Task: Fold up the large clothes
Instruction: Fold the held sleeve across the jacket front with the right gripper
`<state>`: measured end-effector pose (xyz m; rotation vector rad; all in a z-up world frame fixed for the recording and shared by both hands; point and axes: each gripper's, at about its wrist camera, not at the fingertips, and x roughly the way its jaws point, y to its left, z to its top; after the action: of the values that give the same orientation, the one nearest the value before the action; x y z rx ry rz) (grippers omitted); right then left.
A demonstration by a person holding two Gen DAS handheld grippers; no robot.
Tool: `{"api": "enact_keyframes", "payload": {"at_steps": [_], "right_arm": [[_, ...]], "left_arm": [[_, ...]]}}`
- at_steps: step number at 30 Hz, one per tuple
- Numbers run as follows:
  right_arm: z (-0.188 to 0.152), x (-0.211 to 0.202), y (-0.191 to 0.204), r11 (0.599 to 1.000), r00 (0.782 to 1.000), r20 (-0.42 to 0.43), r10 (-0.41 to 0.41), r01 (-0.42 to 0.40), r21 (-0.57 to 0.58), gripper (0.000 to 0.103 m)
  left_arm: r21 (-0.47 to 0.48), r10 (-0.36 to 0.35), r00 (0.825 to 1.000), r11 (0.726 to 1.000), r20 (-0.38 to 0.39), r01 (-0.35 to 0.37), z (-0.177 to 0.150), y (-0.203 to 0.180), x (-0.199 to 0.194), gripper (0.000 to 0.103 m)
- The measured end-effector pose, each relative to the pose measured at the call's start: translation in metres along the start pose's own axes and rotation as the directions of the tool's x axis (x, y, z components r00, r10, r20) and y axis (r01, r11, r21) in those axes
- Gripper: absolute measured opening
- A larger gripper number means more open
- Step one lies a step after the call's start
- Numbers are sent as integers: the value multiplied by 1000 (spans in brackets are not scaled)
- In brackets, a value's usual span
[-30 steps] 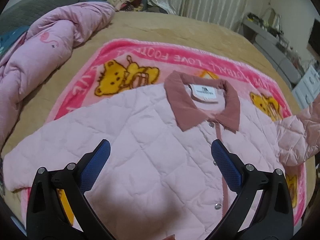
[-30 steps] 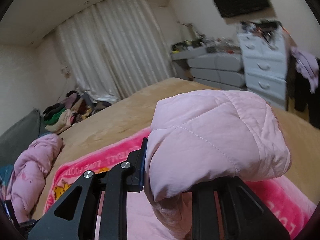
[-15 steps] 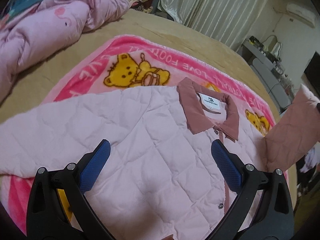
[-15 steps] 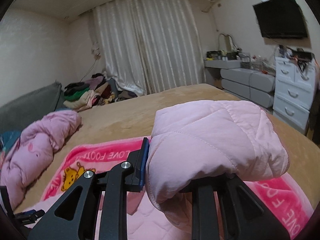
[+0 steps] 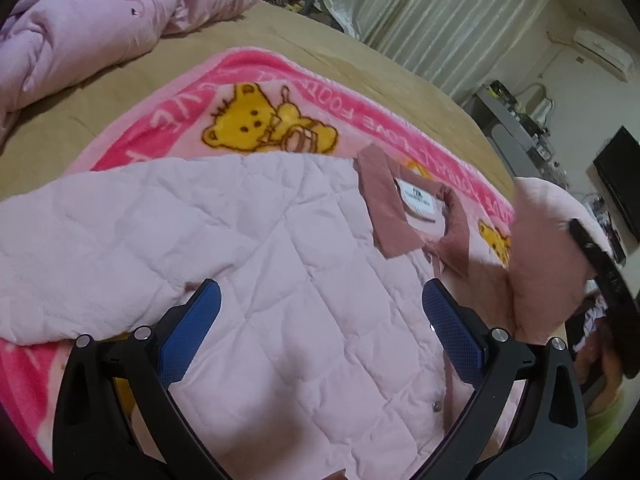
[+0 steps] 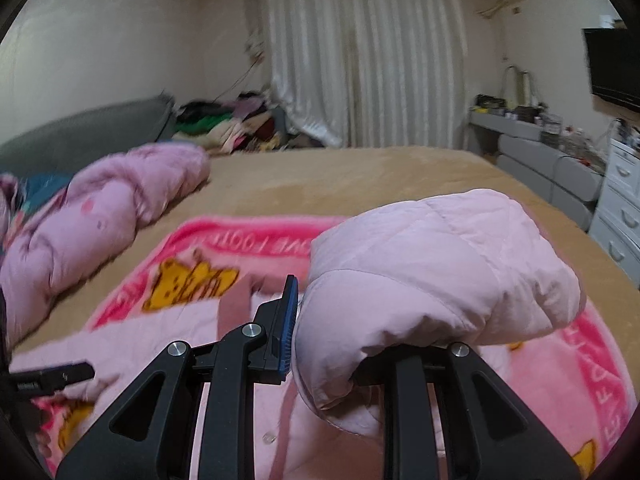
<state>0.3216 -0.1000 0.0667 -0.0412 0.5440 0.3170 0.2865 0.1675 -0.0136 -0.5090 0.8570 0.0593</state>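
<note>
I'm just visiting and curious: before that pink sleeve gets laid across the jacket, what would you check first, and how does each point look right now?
1. Sleeve gripped by right gripper: ok.
2. Left gripper open, holding nothing: ok.
3. Jacket lying flat, front up: ok.
4. Collar neat and spread: ok.
5. Other sleeve spread out sideways: ok.
6. Blanket smooth under the jacket: cannot tell.

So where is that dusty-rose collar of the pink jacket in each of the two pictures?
Left wrist view: collar right of centre, around the white label.
Right wrist view: collar lower left of centre, blurred, beside the clamped sleeve.
Shared landmark: bear blanket.
</note>
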Motion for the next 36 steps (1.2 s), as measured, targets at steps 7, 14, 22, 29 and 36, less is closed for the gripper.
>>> {"api": "enact_keyframes", "payload": {"at_steps": [7,14,22,29,36], "right_arm": [[-47,40,25,999,989,-138,52,-52,2,20],[-92,47,8,973,959,-243,143,-92,211,57],[-104,21,-56,798,977,-166,132,-5,603,62],[-66,-8,-24,908,994,-10,105,-91,410,30],[-59,-8,59,988,988,-14,151,-150,16,27]], "left_arm": [[-9,-16,999,1000,-48,16,-7,3,17,95],[-37,-22,999,999,-49,20,-6,13,18,95],[-46,-25,998,999,-50,23,-5,16,19,95],[-91,-83,996,993,-29,80,-4,22,15,95],[-203,-196,980,959,34,199,4,41,1,95]]}}
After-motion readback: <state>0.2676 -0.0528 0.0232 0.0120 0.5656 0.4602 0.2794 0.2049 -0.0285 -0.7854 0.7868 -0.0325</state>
